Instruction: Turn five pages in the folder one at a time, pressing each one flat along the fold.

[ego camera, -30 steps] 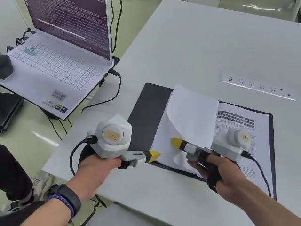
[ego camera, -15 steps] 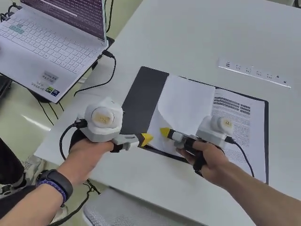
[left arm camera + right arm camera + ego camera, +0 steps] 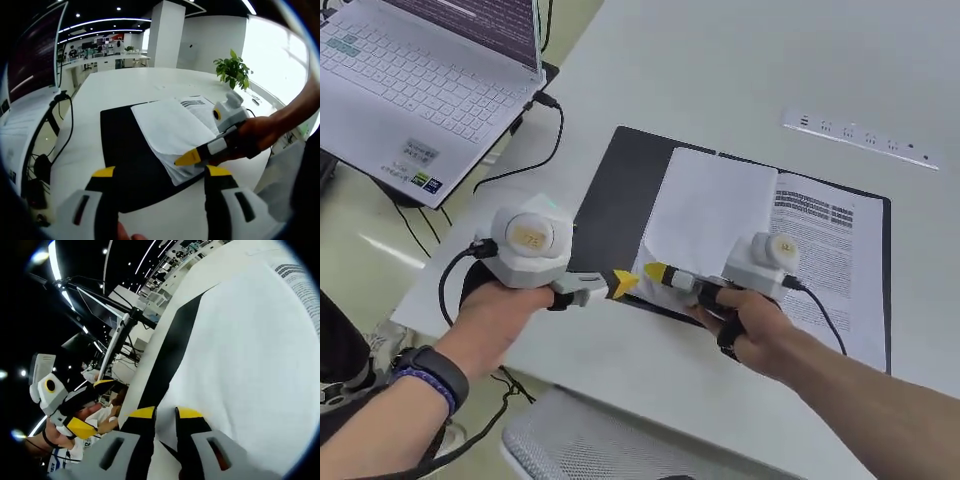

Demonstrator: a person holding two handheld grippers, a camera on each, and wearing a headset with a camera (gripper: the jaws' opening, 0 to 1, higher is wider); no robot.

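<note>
White page (image 3: 710, 215) hides part of black folder (image 3: 618, 200).

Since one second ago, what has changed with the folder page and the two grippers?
The page, pinched by the right gripper, has swung leftward and sunk from a high curl to almost flat on the black cover. The left gripper stays open and empty beside it.

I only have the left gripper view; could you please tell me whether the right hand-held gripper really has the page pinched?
Observer: Yes, its own view shows the right hand-held gripper with jaws nearly together on the edge of the page.
Operator: Thanks. Is anything lying beyond the folder?
Observer: In the head view a white socket strip sits on the table beyond the folder, apart from it.
</note>
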